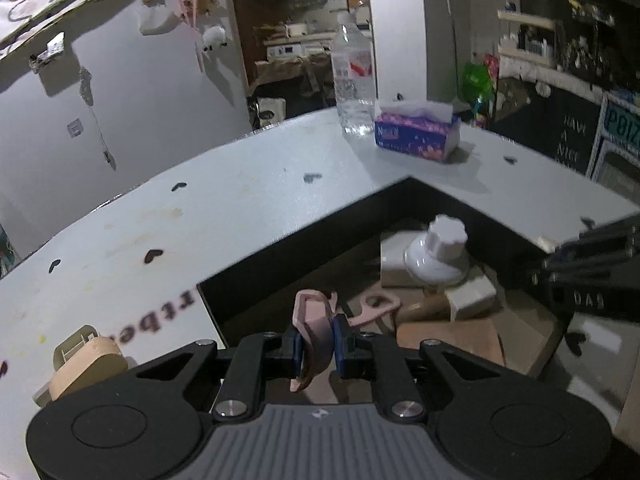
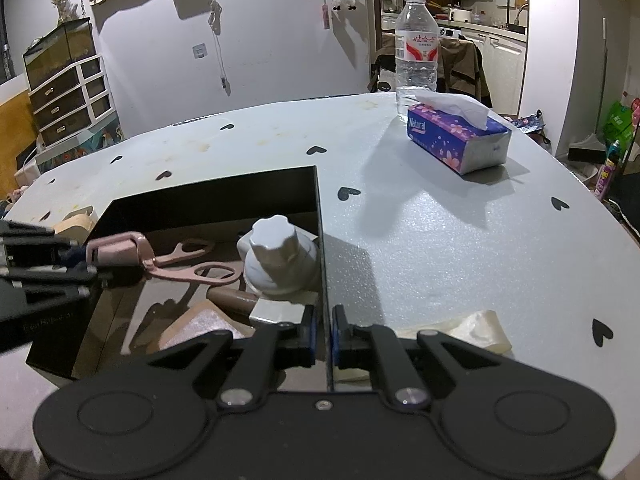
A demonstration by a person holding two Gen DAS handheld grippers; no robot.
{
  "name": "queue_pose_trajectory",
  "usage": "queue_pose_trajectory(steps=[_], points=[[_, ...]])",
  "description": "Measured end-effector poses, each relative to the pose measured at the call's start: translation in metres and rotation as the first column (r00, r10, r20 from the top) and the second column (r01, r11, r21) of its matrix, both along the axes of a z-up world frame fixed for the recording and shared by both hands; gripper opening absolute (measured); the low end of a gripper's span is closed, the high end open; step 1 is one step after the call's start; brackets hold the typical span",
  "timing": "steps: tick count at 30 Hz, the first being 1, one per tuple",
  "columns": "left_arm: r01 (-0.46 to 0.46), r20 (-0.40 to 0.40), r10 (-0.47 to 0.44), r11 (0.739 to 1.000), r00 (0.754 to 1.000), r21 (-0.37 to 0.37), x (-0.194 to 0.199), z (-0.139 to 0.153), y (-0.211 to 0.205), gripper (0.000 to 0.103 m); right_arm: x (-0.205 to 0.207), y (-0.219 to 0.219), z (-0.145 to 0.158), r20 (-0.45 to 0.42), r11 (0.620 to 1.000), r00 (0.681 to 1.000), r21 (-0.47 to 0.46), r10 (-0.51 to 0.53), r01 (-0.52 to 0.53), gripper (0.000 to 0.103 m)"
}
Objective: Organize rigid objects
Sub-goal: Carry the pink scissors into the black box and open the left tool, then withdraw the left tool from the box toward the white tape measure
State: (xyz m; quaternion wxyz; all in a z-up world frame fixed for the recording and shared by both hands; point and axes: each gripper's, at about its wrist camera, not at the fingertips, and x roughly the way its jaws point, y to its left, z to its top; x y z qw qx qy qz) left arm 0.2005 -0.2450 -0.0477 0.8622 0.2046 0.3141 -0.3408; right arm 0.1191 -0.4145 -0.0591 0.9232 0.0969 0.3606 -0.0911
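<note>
**Pink curler held over the black box**

The left gripper pinches a pink eyelash curler by its head, holding it above the open black box on the table — handles pointing toward a white bottle inside. The right gripper is pressed together on the box's near wall. A tissue pack and a water bottle stand well apart from the box — at the table's far edge.

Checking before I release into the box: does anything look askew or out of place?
The pink eyelash curler hangs over the black box, held at its head by the left gripper. A beige plastic block sits outside the box on the white table. Nothing spilled.
</note>
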Motion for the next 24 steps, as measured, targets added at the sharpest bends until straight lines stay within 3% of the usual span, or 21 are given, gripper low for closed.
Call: queue_pose_trajectory(steps=[3,8,10,11,12,19,24], points=[[-0.002,-0.007,0.002,0.999,1.0,0.048,-0.002,-0.007,-0.002,0.02,0.0,0.001,0.0,0.0,1.0,1.0,-0.001,0.001,-0.001,0.008],[-0.017,0.025,0.015,0.998,1.0,0.067,-0.003,-0.01,-0.006,0.024,-0.001,0.0,0.0,0.001,1.0,1.0,0.001,0.002,-0.002,0.008],[-0.023,0.046,0.019,0.997,0.999,0.073,-0.006,-0.008,-0.006,0.04,-0.001,-0.001,0.001,0.004,1.0,1.0,0.002,0.003,-0.003,0.008],[-0.024,0.056,0.02,0.997,0.998,0.069,-0.008,-0.006,-0.006,0.057,-0.001,-0.001,0.001,0.005,1.0,1.0,0.003,0.003,-0.003,0.008],[-0.014,0.061,0.01,0.998,0.998,0.059,-0.01,-0.004,-0.005,0.064,-0.001,-0.001,0.001,0.005,1.0,1.0,0.002,0.002,-0.002,0.008],[-0.009,0.067,0.007,1.0,0.998,0.028,-0.015,0.004,0.003,0.065,-0.001,0.0,0.001,0.005,1.0,1.0,0.0,0.002,-0.002,0.008],[-0.014,0.091,0.01,0.999,0.996,0.045,-0.015,0.005,-0.001,0.064,-0.001,0.0,0.001,0.005,1.0,1.0,-0.001,0.001,-0.001,0.008]])
